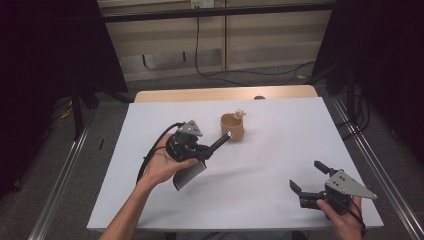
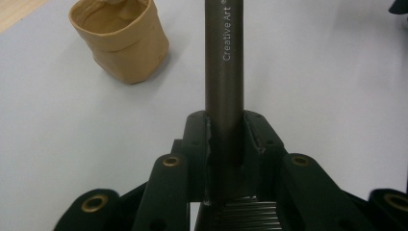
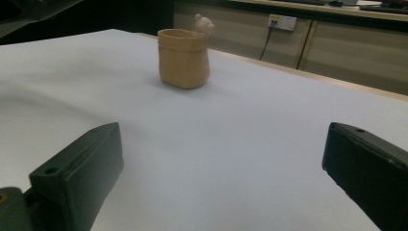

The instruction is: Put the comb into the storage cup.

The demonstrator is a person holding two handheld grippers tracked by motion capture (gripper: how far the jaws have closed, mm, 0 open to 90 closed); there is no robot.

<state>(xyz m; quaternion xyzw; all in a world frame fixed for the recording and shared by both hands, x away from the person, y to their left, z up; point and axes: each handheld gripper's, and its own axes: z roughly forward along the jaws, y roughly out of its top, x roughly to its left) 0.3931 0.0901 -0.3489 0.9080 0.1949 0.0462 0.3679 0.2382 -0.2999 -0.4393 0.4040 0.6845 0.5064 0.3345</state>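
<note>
Left hand-held gripper [image 1: 212, 150] sits just left of the tabletop's centre, its jaws clamped on the dark handle of a comb [image 1: 192, 172], toothed end hanging back below the hand. The handle's tip points toward two o'clock, right up against the tan pouch [image 1: 233, 127]; whether they touch I can't tell. In the left gripper view the handle [image 2: 224, 72] runs straight up between the jaws, the pouch [image 2: 120, 41] at eleven o'clock from it, standing upright and open. Something small and pale [image 1: 240, 114] peeks over the pouch's far rim. Right hand-held gripper [image 1: 307, 180] waits near the tabletop's [image 1: 280, 130] five o'clock corner, jaws wide apart, nothing between them.
</note>
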